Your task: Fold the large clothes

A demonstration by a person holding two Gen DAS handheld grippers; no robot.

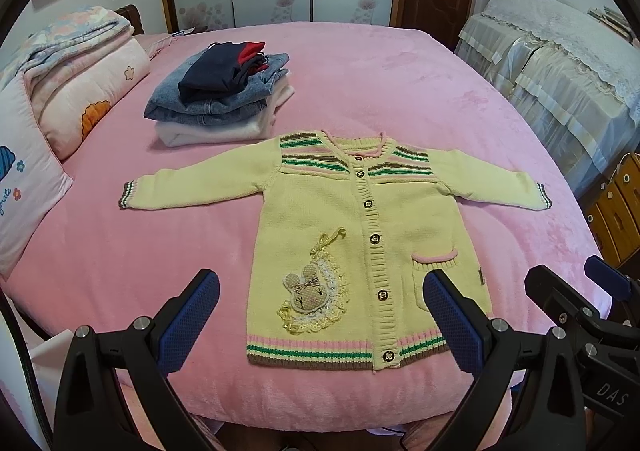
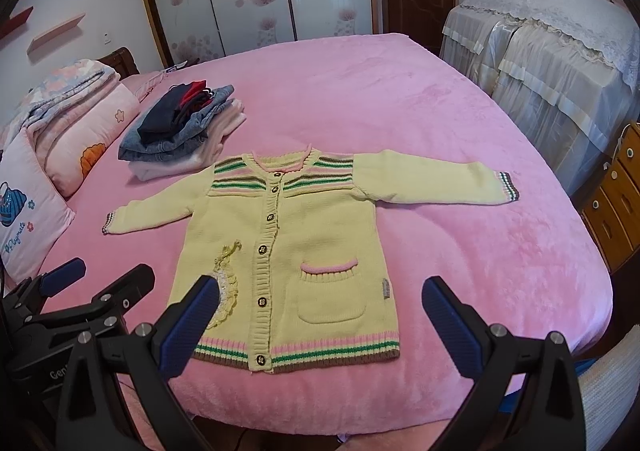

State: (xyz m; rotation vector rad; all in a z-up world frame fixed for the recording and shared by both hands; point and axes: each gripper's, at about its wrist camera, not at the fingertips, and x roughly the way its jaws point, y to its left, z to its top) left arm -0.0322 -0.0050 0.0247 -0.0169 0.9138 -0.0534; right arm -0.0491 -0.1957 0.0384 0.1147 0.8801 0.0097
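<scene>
Nearest, the left gripper (image 1: 320, 319) and the right gripper (image 2: 320, 325) both hover with fingers spread wide and nothing between them, side by side above the near edge of the pink bed (image 1: 440, 91). Just beyond lies the yellow cardigan (image 1: 320, 211), flat, buttoned, sleeves out. Farther left sits a stack of folded clothes (image 1: 224, 91), then pillows (image 1: 80, 91) by the headboard.
</scene>
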